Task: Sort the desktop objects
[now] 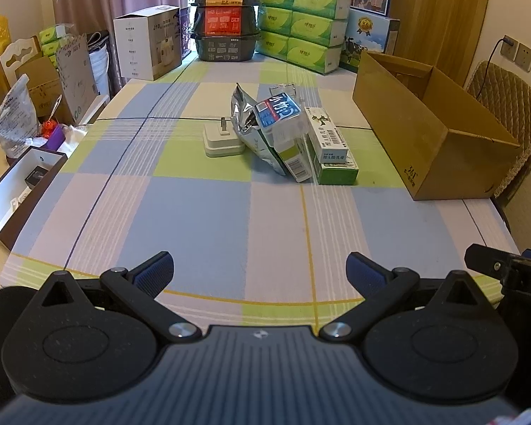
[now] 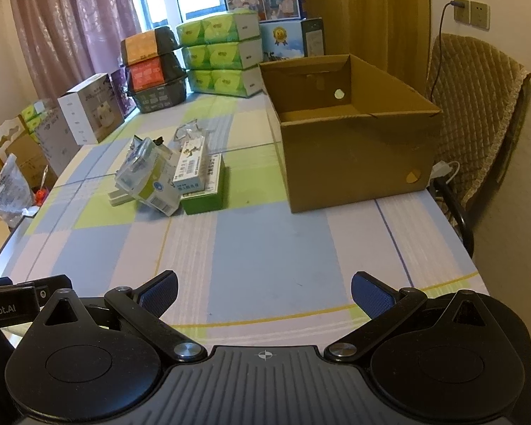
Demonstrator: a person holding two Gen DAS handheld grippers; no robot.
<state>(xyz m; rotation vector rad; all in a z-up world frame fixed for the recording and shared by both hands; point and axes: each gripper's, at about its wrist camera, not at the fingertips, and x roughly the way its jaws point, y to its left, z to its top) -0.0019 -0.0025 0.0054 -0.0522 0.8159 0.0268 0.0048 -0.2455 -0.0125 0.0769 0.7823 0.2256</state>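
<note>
A small heap lies mid-table: a white plug adapter, a crumpled silver foil bag, a blue-and-white carton leaning on a white-and-green box that rests on a green box. The same heap shows in the right wrist view, with the carton and green box. An open brown cardboard box stands to the right, empty inside. My left gripper and right gripper hover open over the near table edge, far from the heap, holding nothing.
The checked tablecloth covers the table. Green tissue packs, stacked black tubs and a white appliance box line the far end. A padded chair stands right of the cardboard box. An open dark tray sits off the left edge.
</note>
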